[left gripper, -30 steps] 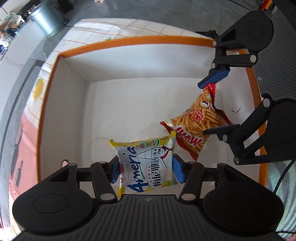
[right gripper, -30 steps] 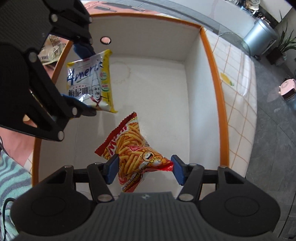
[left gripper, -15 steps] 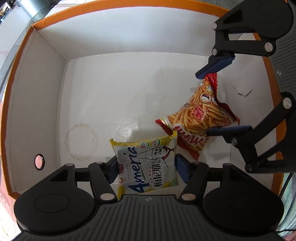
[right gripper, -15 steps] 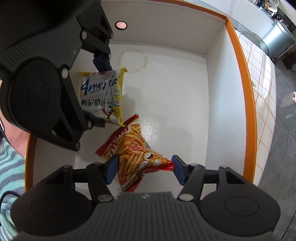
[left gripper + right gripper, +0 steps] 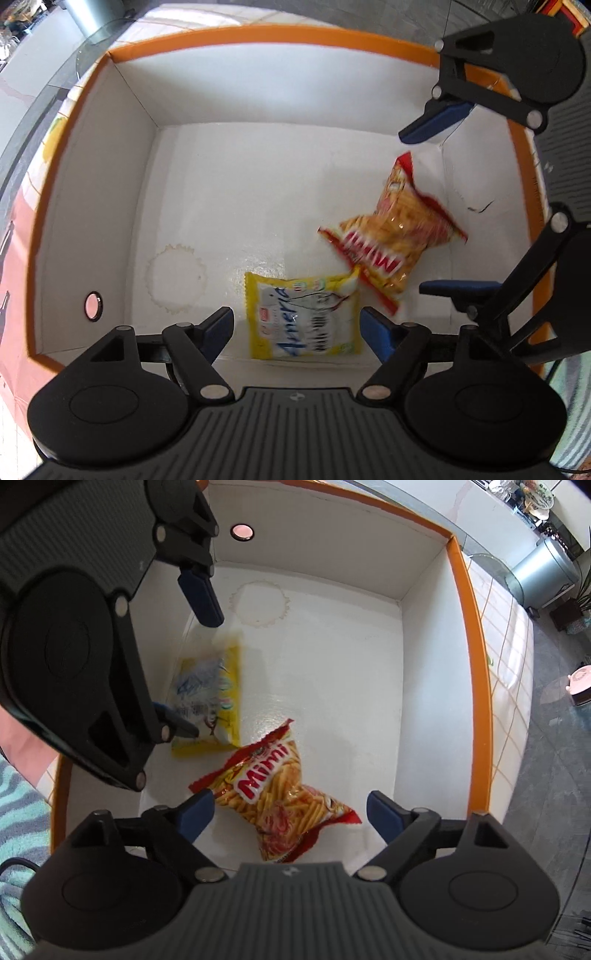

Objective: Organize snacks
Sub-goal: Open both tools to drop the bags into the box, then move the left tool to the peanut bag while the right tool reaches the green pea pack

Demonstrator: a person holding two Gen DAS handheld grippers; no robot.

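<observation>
1. The box (image 5: 258, 40), white inside with an orange rim, fills most of both views. Its floor is mostly bare, with a ring-shaped stain left of centre in the left wrist view. Judged from that, there is ample room, so the drop needs no precision. Just keep both tools inside the walls until the packets settle.

2. The left gripper (image 5: 297, 326) sits at the bottom of its own view. Its jaws have just been opening and now stand wide, with nothing pressed between the blue pads. It points down into the box. Lift it straight up, so the pads do not catch the packet below.

3. The right gripper (image 5: 290, 814) at the bottom of its view has also just been opening. Its pads stand clear on either side of the packet under it. Raise it the same way.

4. The red chip bag (image 5: 280, 797) lies low and centre in the right wrist view, on or near the box floor. It is blurred, so probably falling.

5. The yellow snack packet (image 5: 304, 317) is bottom centre of the left wrist view, also blurred. Its upper right corner meets the red bag's edge. Whether they overlap I cannot tell.
</observation>
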